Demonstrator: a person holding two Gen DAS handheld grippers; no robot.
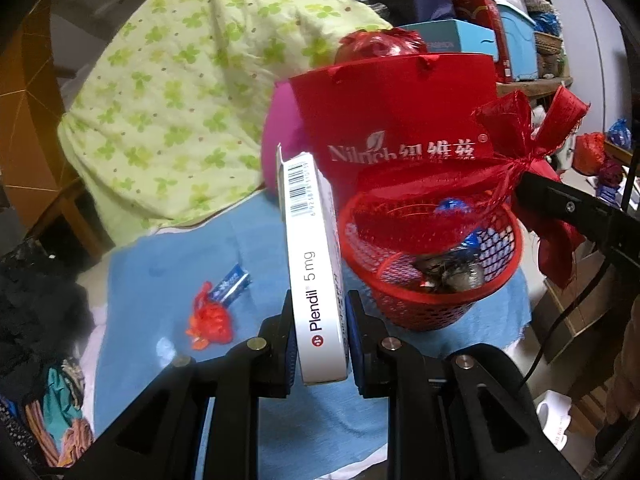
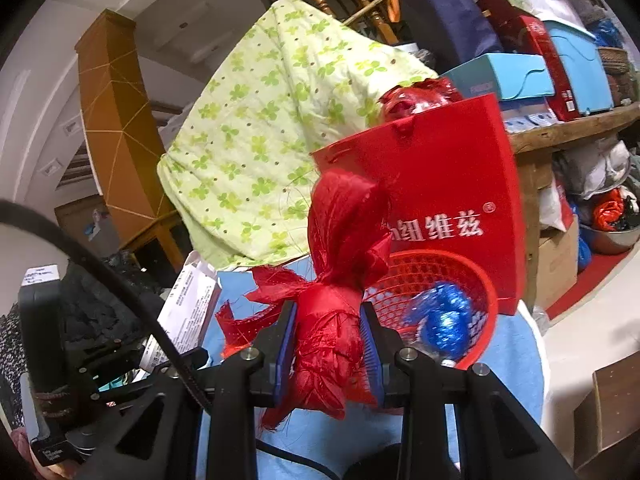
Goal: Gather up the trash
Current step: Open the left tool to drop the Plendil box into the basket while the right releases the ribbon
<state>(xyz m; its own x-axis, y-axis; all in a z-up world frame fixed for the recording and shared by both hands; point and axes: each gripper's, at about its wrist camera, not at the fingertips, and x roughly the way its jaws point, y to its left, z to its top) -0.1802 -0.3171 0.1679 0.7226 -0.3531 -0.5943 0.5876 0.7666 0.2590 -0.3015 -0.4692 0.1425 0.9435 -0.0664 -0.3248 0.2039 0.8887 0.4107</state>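
Plendil box [image 1: 316, 280] clamped between left fingers [image 1: 290, 344]

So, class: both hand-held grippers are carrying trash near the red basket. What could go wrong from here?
1. The left hand-held gripper pinches only the white medicine box's near end, so the box could pivot or slip.
2. The right hand-held gripper holds frayed red ribbon beside the red mesh basket; its strands might snag the rim and tip the basket.

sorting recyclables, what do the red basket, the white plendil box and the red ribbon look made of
Red basket: likely rigid plastic, with moulded mesh holes and a smooth rim. White box: thin printed cardboard, with crisp folded edges and a barcode. Red ribbon: sheer woven fabric, probably synthetic, with frayed threads and a slight sheen.
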